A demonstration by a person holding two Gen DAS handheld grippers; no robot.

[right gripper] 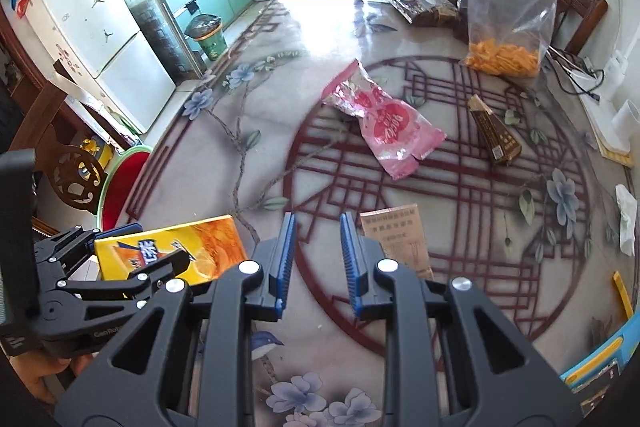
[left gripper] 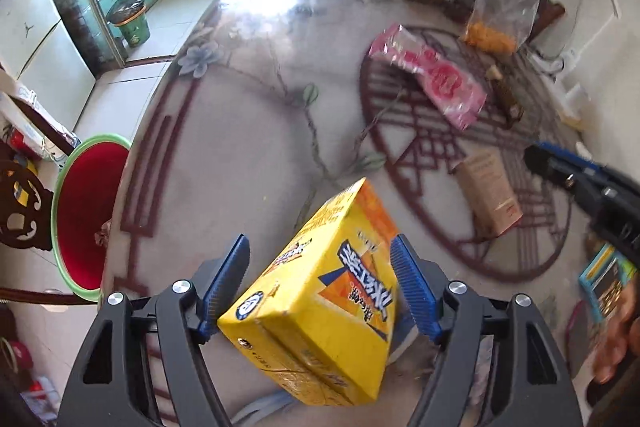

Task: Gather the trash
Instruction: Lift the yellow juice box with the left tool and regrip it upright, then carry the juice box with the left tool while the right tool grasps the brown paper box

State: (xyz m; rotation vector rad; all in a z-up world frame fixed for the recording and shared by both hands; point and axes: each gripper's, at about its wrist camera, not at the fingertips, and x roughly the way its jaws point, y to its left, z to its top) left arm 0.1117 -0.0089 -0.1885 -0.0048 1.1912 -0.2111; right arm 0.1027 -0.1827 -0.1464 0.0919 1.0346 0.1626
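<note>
My left gripper (left gripper: 320, 267) is shut on a yellow drink carton (left gripper: 320, 307) and holds it tilted above the table's near left part. The carton also shows in the right wrist view (right gripper: 176, 247) with the left gripper (right gripper: 120, 267) around it. My right gripper (right gripper: 316, 255) is open and empty, low over the table, just left of a tan flat box (right gripper: 400, 243). The tan box also lies in the left wrist view (left gripper: 488, 191). A pink wrapper (right gripper: 384, 123) and a small brown carton (right gripper: 496, 135) lie further back.
A red bin with a green rim (left gripper: 84, 211) stands on the floor left of the table. A clear bag of orange snacks (right gripper: 504, 11) stands at the back right. A white tissue (right gripper: 626, 215) and a blue-yellow box (right gripper: 600, 359) lie at the right edge. A patterned table (right gripper: 280, 99) bears all.
</note>
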